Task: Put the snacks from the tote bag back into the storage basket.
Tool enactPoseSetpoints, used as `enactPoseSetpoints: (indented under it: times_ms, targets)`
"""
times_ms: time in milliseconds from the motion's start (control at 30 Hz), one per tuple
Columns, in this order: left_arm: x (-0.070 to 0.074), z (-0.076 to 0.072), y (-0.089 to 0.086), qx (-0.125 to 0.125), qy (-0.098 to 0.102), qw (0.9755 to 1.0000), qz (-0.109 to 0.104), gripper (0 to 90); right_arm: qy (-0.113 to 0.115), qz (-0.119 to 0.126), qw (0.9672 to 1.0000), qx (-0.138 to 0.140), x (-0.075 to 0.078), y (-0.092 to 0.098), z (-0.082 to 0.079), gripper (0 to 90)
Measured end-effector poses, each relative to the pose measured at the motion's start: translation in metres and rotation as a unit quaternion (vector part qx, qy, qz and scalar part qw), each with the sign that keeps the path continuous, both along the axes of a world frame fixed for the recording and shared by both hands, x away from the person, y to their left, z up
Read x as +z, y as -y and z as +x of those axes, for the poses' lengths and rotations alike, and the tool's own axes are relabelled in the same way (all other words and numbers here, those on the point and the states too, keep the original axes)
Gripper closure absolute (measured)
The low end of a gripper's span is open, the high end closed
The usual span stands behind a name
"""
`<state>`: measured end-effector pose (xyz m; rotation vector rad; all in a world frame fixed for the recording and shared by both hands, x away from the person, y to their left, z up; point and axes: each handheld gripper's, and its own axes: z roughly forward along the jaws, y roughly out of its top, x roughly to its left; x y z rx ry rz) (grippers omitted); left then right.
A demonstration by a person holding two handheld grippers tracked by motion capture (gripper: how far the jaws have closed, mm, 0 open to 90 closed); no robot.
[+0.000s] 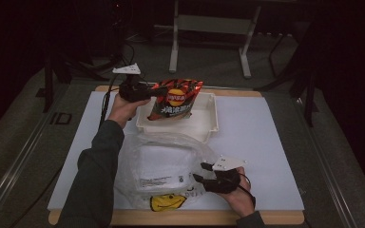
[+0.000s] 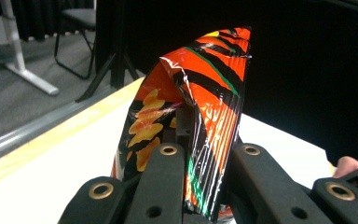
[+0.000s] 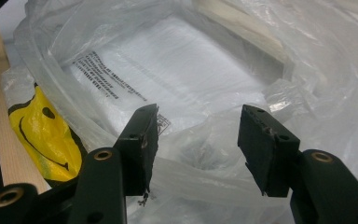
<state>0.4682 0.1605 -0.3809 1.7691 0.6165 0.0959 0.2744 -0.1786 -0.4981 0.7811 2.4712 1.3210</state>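
Plastic bag [image 3: 205,154] between open right hand-held gripper [image 3: 198,140] jaws.

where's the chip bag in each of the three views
High view: the chip bag hangs top centre, above the white tray, pinched by the left gripper.
Left gripper view: it fills the centre, clamped between the black jaws.
Right gripper view: not in it; the clear plastic bag lies ahead.
Shared landmark: the white table sheet.
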Motion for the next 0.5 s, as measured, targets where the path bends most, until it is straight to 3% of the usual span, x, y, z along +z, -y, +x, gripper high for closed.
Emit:
enactPoseSetpoints:
  times_ms: [300,500]
  targets:
    - [-0.015,0.015,0.001,0.022,-0.02,0.9995,-0.006,86.1,-0.003,-0.001,1.0,-0.007,0.001,0.007,-0.002,47.0]
    - [-0.028,0.022,0.003,0.038,-0.044,0.9978,0.031,85.3,-0.001,-0.002,1.0,-0.006,-0.001,0.007,-0.001,47.0]
